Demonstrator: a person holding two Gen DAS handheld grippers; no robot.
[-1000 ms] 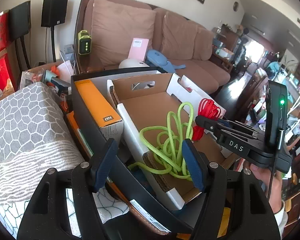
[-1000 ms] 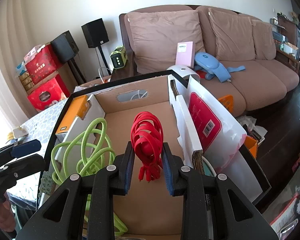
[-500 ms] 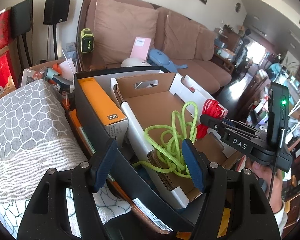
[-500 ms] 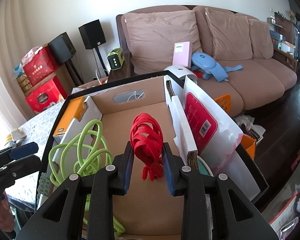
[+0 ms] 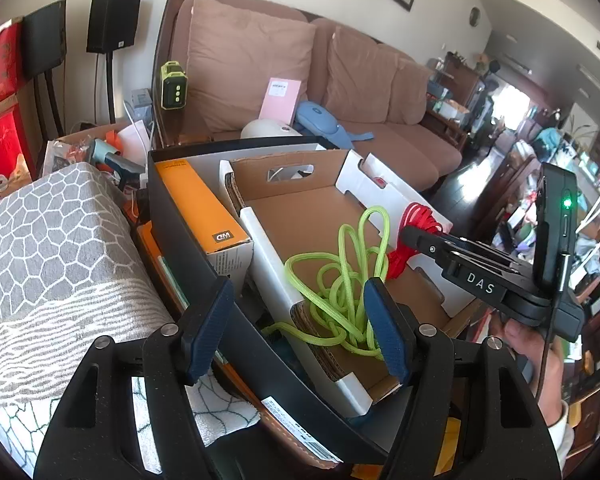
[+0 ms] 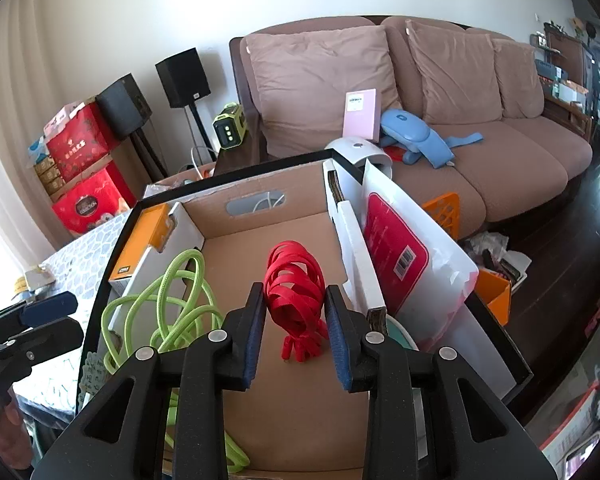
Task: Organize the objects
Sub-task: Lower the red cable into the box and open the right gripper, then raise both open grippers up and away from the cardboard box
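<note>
A coiled red cable (image 6: 294,280) hangs between the blue pads of my right gripper (image 6: 294,320), which is shut on it above the floor of an open cardboard box (image 6: 300,408). In the left wrist view the same red cable (image 5: 418,216) shows at the tip of the right gripper (image 5: 410,236), over the box's right side. A loose lime-green cable (image 5: 340,280) lies in the left part of the box and spills over its front wall. My left gripper (image 5: 296,320) stands open near the box's front corner with nothing between its fingers.
The cardboard box sits inside a black bin (image 5: 172,216), beside an orange carton (image 5: 196,200). A white and red pouch (image 6: 396,248) stands along the bin's right side. A grey patterned cloth (image 5: 52,248) covers the surface on the left. A brown sofa (image 6: 460,92) stands behind.
Both views have shifted only slightly. The red cable stays between the right gripper's pads, which stand a touch wider apart. The green cable has not moved.
</note>
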